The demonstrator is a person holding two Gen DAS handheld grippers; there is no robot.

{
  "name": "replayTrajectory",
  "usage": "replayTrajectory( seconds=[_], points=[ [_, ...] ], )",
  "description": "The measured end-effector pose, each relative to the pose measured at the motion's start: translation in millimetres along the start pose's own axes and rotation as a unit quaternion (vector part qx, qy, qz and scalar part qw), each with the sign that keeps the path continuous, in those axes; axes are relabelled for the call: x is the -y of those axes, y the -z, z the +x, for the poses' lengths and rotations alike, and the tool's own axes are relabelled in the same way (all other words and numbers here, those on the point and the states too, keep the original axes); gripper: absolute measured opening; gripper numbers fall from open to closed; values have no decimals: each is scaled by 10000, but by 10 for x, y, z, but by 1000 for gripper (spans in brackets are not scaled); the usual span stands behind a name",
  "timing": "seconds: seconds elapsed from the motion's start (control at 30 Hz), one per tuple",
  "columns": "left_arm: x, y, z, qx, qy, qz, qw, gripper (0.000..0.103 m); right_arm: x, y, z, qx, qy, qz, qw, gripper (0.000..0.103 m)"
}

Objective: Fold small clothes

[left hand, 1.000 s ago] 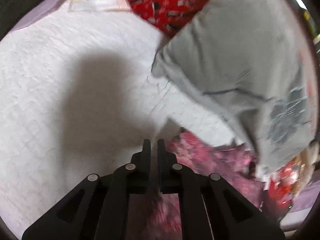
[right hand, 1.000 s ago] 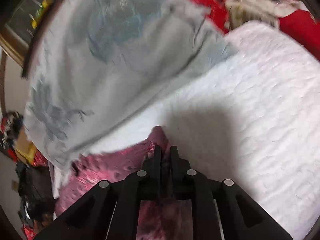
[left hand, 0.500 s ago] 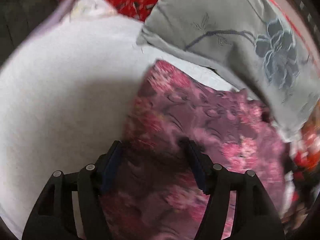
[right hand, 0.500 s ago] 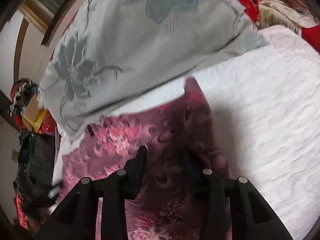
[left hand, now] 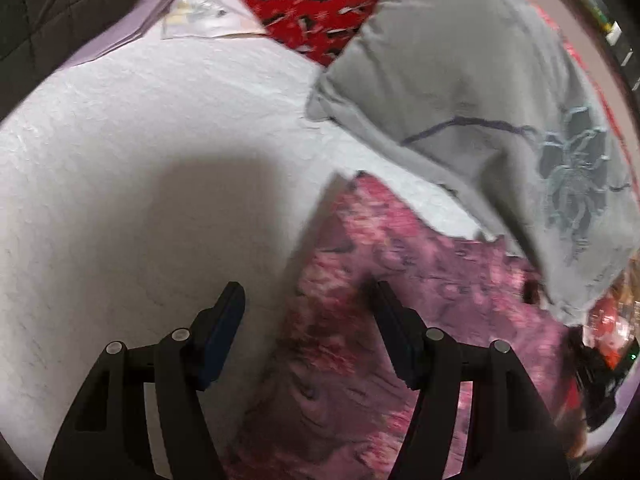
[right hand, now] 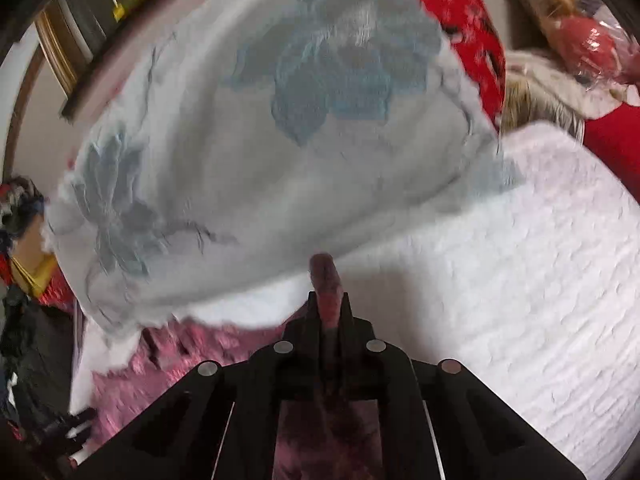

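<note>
A pink and purple floral garment (left hand: pixel 440 280) lies spread on the white bedspread (left hand: pixel 140 140). My left gripper (left hand: pixel 307 287) hangs open just above it. The garment's left edge runs between the two fingers, and neither pad presses on the cloth. In the right wrist view my right gripper (right hand: pixel 329 300) is shut on a fold of the same garment (right hand: pixel 324 276), which pokes out past the fingertips. More of the pink cloth (right hand: pixel 180 360) trails off to the lower left.
A grey pillow with blue embroidered flowers (left hand: pixel 500 100) (right hand: pixel 280 140) lies just beyond the garment and overlaps its far edge. Red patterned fabric (left hand: pixel 320 0) and papers (left hand: pixel 200 20) sit at the bed's far side. A bagged doll (right hand: pixel 580 40) lies at the upper right.
My left gripper went from shut to open, let go of the pink garment and slid left along it. My right gripper opened over the cloth, then shut on a fold and rose.
</note>
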State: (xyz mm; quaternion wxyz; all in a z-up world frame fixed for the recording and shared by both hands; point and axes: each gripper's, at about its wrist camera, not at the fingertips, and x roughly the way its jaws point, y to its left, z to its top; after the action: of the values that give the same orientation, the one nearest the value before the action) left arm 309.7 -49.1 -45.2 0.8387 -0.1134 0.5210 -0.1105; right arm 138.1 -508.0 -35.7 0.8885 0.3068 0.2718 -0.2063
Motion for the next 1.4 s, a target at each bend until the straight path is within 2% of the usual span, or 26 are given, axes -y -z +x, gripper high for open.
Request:
replayTrajectory(
  seconds=[0.03, 0.1, 0.13, 0.17, 0.2, 0.23, 0.3, 0.33, 0.4, 0.47, 0.53, 0.6, 0.67, 0.73, 0.77, 0.8, 0.87, 0.9, 0.93, 0.97, 1.1, 1.2, 1.23, 1.3, 1.33, 1.4],
  points=[
    [3, -1, 42, -19, -89, 54, 9999, 65, 48, -6, 71, -119, 155, 85, 9998, 6],
    [29, -8, 40, 34, -213, 193, 9996, 65, 180, 61, 301, -762, 495, 151, 9957, 6],
    [53, -13, 9, 80, -306, 270, 9991, 65, 208, 83, 333, -885, 509, 180, 9946, 8],
    [57, -13, -19, 104, -323, 291, 9990, 65, 213, 76, 259, -760, 467, 230, 9957, 13],
    [51, -19, -62, 124, -229, 276, 9993, 65, 192, 58, 149, -628, 496, 262, 9964, 15],
    [43, -29, -135, 152, 73, 217, 9996, 65, 169, 51, 29, -525, 442, 268, 9973, 15],
    [45, -24, -248, 192, 599, 135, 9979, 65, 138, 78, -213, -358, 46, 220, 9991, 18],
    [77, -11, -300, 207, 831, 165, 9962, 65, 136, 133, -361, -253, -124, 196, 9994, 24],
    [184, 39, -322, 157, 971, 364, 9945, 69, 154, 302, -574, -218, -488, 164, 9984, 27],
    [319, 122, -202, -15, 645, 643, 9958, 69, 219, 520, -642, -455, -651, 104, 9968, 28],
    [428, 222, -43, -197, 61, 1005, 9947, 69, 264, 751, -460, -1167, -387, -123, 9923, 27],
    [520, 314, -46, -46, -254, 1401, 9898, 70, 270, 853, -566, -991, -276, -316, 9942, 30],
    [554, 346, -109, 11, -310, 1519, 9879, 70, 300, 810, -730, -869, -303, -16, 9958, 31],
    [521, 345, -123, -40, -244, 1495, 9884, 70, 406, 826, -888, -582, -345, 280, 9973, 56],
    [478, 329, -120, -83, -178, 1430, 9895, 70, 444, 872, -923, -547, -207, 355, 9977, 59],
    [452, 311, -121, -109, -106, 1367, 9905, 70, 499, 910, -914, -630, 32, 402, 9972, 59],
    [404, 284, -134, -138, 25, 1250, 9921, 70, 563, 1011, -817, -1000, 97, 505, 9937, 58],
    [395, 270, -137, -149, 67, 1216, 9924, 70, 571, 1068, -795, -1123, 31, 487, 9925, 48],
    [372, 260, -148, -156, 104, 1183, 9928, 70, 511, 1078, -849, -1057, -13, 349, 9938, 12],
    [366, 264, -157, -157, 119, 1163, 9930, 70, 444, 1088, -890, -1045, -160, 141, 9943, 7],
    [274, 232, -145, -178, 19, 1028, 9945, 70, 384, 1043, -1064, -723, -125, 34, 9973, 6],
    [114, 152, -81, -393, 281, 689, 9965, 70, 449, 1132, -832, -1262, 276, 22, 9916, 7],
    [59, 124, -87, -412, 364, 551, 9970, 70, 435, 1106, -847, -1221, 326, 31, 9920, 16],
    [-9, 83, -157, -292, 419, 397, 9979, 70, 312, 1018, -936, -963, 732, 31, 9927, 19],
    [-20, 68, -195, -210, 437, 384, 9981, 70, 254, 979, -975, -815, 723, 52, 9940, 19],
    [-6, 58, -257, -65, 490, 399, 9980, 70, 54, 842, -1054, -458, 289, 41, 9985, 27]
  ],
)
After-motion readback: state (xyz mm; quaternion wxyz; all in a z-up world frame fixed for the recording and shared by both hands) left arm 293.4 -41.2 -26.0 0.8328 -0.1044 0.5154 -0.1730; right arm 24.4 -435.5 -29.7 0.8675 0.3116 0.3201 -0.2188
